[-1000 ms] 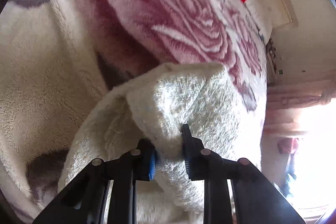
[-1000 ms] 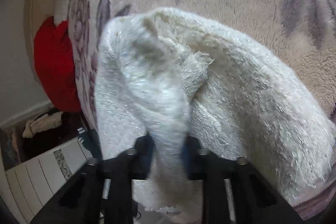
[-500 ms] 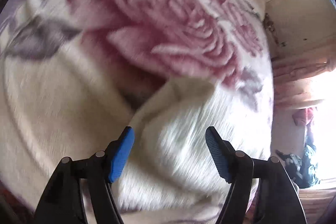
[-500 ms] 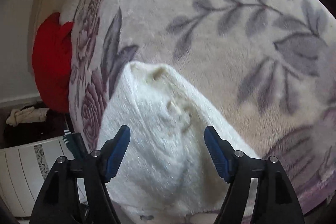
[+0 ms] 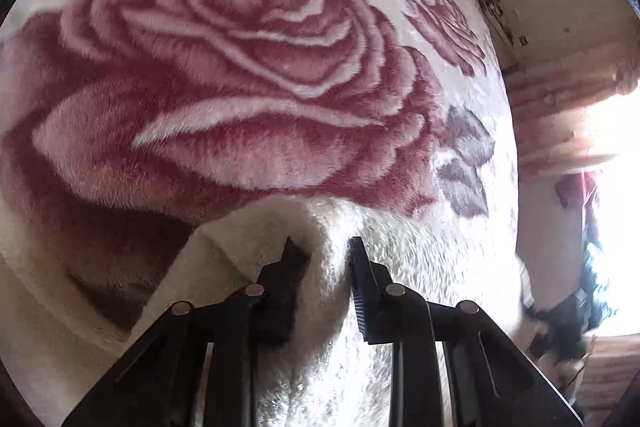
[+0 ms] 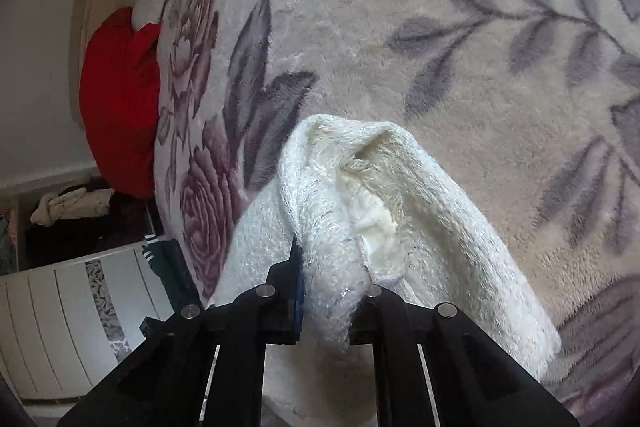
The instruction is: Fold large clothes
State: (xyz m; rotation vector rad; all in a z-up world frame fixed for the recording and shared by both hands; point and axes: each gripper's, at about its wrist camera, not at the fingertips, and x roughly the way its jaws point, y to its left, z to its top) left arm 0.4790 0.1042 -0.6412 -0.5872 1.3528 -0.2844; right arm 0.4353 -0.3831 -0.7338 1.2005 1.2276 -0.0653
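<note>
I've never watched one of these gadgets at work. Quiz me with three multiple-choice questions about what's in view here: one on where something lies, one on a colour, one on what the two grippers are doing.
1. Where does the red cushion lie?
A. at the bed's edge by the wall
B. on top of the white garment
C. between a gripper's fingers

2. What colour is the big rose on the blanket?
A. blue
B. dusky pink-red
C. yellow

3. What is between the fingers of the left gripper and right gripper?
A. nothing
B. the blanket
C. folds of the fluffy white garment

Answers: 1 A, the right wrist view shows it against the pale wall beside the blanket. 2 B, its petals fill the left wrist view. 3 C, both pairs of jaws are closing, with a bunched ridge of white pile pinched between each.
</note>
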